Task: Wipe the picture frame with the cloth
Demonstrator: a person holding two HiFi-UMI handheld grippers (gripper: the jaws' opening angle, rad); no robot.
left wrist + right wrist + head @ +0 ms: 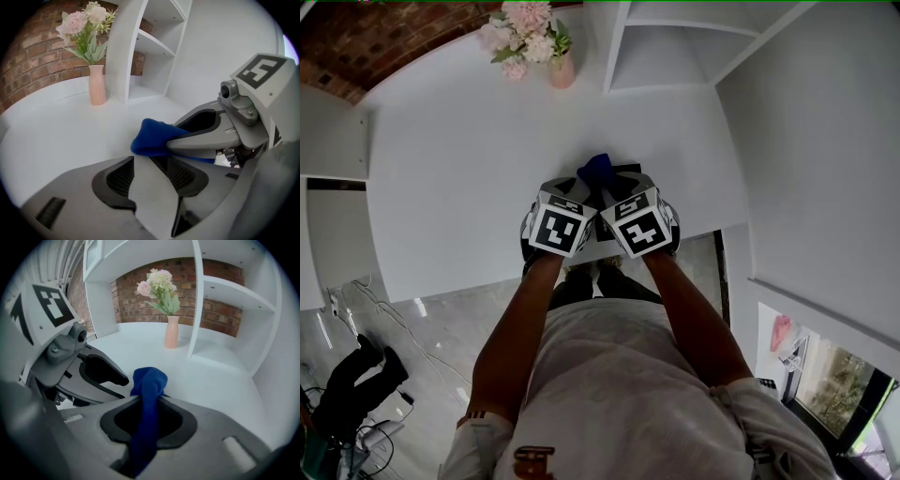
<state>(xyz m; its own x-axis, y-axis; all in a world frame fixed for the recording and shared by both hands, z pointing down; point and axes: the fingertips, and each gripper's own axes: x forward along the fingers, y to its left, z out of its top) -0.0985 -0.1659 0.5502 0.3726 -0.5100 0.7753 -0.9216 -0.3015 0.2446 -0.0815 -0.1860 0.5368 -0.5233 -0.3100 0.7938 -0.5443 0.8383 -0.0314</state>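
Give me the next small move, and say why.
Probably lower the right gripper so the cloth meets the frame, which I can't make out beneath the grippers. The right gripper is shut on the cloth, its end bunched past the jaws, while the left gripper is open, gripping nothing.

surface: white table [469,178] | on it: pink vase [562,71] of flowers [525,28], white shelf unit [675,52] just beside
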